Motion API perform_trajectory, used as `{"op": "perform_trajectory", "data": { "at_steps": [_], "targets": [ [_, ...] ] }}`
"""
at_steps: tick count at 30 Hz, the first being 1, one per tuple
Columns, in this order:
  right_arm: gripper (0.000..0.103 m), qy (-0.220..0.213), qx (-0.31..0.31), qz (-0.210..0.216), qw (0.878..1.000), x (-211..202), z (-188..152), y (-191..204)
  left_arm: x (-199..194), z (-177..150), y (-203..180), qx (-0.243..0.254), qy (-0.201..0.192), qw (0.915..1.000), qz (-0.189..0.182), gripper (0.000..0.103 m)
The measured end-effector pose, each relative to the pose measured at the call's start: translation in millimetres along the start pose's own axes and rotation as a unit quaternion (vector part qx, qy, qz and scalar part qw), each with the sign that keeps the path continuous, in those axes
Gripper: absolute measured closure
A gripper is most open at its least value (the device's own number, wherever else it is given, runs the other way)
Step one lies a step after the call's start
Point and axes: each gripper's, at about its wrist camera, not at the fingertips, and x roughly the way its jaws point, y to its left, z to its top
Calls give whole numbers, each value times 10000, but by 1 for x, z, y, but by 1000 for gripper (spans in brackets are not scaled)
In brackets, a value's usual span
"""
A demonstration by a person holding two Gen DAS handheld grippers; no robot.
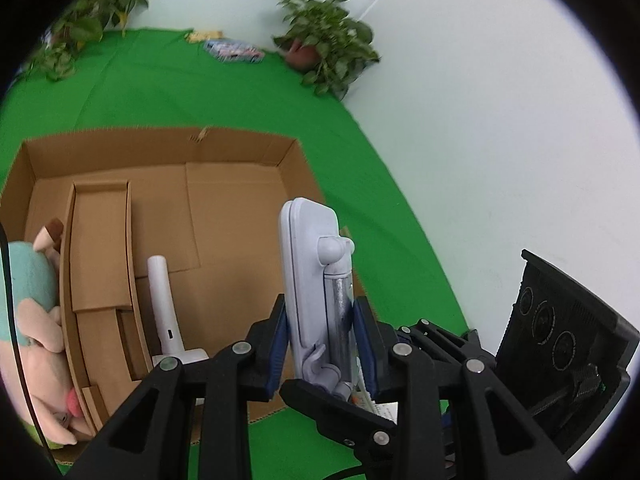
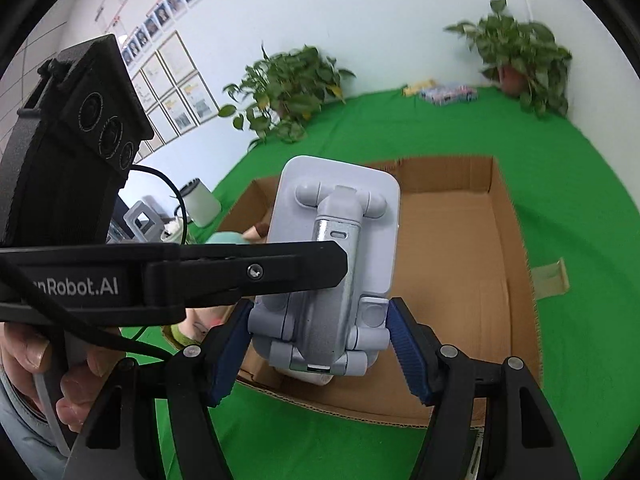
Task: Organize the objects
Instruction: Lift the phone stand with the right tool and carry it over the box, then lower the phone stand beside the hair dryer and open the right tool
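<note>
A grey folding phone stand (image 1: 314,276) is held upright over the near edge of an open cardboard box (image 1: 168,148). My left gripper (image 1: 322,344) is shut on the stand, pads on both flat sides. In the right wrist view the stand (image 2: 334,248) sits between my right gripper's (image 2: 320,344) blue pads (image 2: 406,354), which stand spread at its hinged base, touching or nearly so. The left gripper's finger (image 2: 248,272) crosses in front of the stand. In the box lie a white handle-shaped device (image 1: 164,308) and a plush toy (image 1: 36,320).
The box (image 2: 500,240) rests on a green cloth (image 1: 240,92). A cardboard insert (image 1: 100,248) lies inside it. Potted plants (image 1: 326,40) (image 2: 288,92) (image 2: 520,52) and a colourful packet (image 1: 234,50) stand at the back by the white wall. A white cup (image 2: 200,200) is off the table's left.
</note>
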Motion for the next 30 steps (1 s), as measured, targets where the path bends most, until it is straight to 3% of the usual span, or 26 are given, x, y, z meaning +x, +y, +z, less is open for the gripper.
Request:
{"op": "perform_trajectory", "data": {
  "at_steps": [9,16,20,30],
  "targets": [
    [39,822,543,379,9944,85,-30,-43,69,-13,48,-426,748,9955,403,73],
    [39,1274,845,414,9874,126,-49,-74,105,-26,67,-631,1123,9902,540,71],
    [40,1439,794,285,9860,136,-53,-76,114,-28,73,-696,1207,9869,807,66],
    [37,1588,917,384,9823,147,-56,-83,108,-28,77,-773,1312,9818,1136,68]
  ]
}}
